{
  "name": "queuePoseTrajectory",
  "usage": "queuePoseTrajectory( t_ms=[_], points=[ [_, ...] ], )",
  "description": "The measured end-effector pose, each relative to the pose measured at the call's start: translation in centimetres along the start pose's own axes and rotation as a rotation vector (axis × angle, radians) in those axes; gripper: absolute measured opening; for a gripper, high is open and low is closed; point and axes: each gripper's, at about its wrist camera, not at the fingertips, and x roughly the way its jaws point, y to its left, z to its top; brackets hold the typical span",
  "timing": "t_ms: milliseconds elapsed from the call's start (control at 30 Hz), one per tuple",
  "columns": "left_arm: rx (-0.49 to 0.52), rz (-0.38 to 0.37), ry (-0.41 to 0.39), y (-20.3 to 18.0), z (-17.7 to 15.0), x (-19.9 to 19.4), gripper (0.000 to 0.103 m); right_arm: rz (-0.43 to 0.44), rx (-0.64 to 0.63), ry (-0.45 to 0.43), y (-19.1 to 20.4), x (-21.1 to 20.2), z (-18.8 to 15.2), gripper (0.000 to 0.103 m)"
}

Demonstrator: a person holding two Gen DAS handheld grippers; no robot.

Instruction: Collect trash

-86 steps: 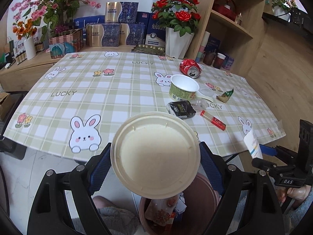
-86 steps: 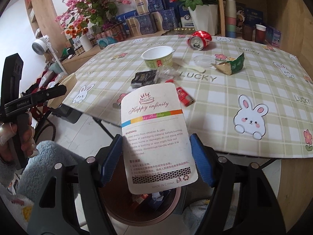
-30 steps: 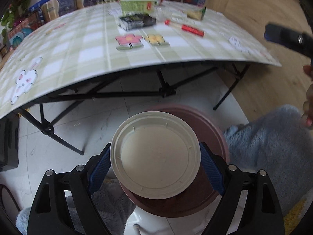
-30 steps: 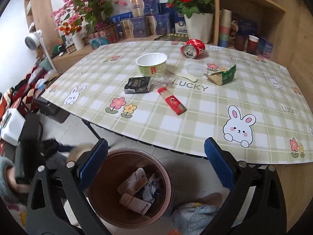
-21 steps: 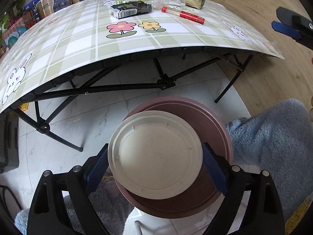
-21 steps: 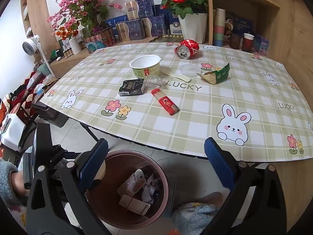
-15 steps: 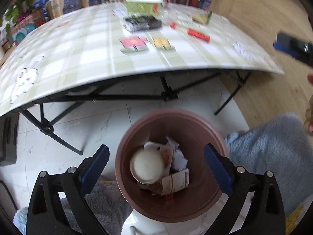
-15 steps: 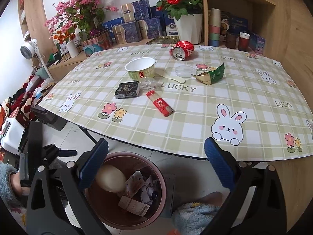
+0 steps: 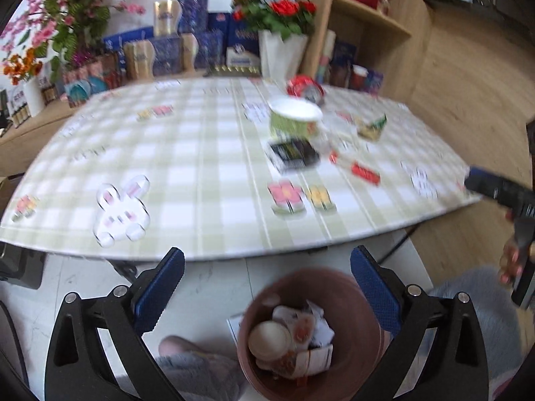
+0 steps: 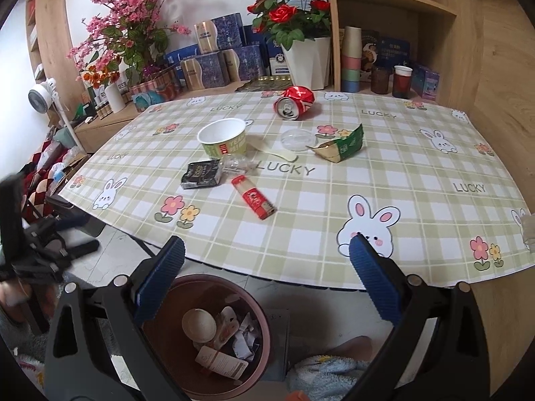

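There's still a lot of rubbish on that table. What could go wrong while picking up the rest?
1. The crushed red can lies on its side, so it might roll away when nudged.
2. The clear plastic lid and crinkled clear wrapper are hard to see and thin, so a gripper may slip off them.
3. The bin sits partly under the table edge, so dropped pieces could land on the floor.

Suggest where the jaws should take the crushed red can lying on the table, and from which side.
The crushed red can lies on its side, open end facing the camera. Probably best to come from above and close across its dented body, midway along, since the flattened sides give the jaws flatter faces than the rim.
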Motion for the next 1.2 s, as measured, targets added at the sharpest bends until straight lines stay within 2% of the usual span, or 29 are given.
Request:
queuePoseTrajectory(
  t_ms=[167, 367, 600, 800, 1000, 1167, 1200],
  points=[
    [-0.037, 0.023, -0.047, 1.4, 2.6, -0.5, 0.097, -0.009, 0.002, 0.003, -0.6, 0.8, 0.5, 0.097],
    [-0.034, 0.010, -0.046, 1.3, 5.1, 1.1, 0.097, -0.016, -0.001, 0.018, -1.4, 2.3, 1.0, 0.097],
    [0.023, -0.029, -0.013, -1.0, 9.6, 6.4, 0.097, -0.022, 0.011, 0.041, -3.0, 5.3, 2.1, 0.097],
    [0.052, -0.042, 0.048, -3.1, 13.8, 13.5, 0.097, -0.032, 0.019, 0.055, -4.7, 7.7, 3.4, 0.097],
    [0.099, 0.000, 0.109, -4.5, 15.7, 19.2, 0.097, -0.057, 0.021, 0.057, -6.8, 9.9, 5.6, 0.097],
    [0.101, -0.008, 0.135, -4.4, 16.1, 21.5, 0.097, -0.078, 0.044, 0.056, -8.3, 11.0, 7.2, 0.097],
    [0.097, -0.010, 0.134, -4.4, 16.1, 21.6, 0.094, -0.084, 0.049, 0.058, -8.5, 11.1, 7.4, 0.097]
  ],
)
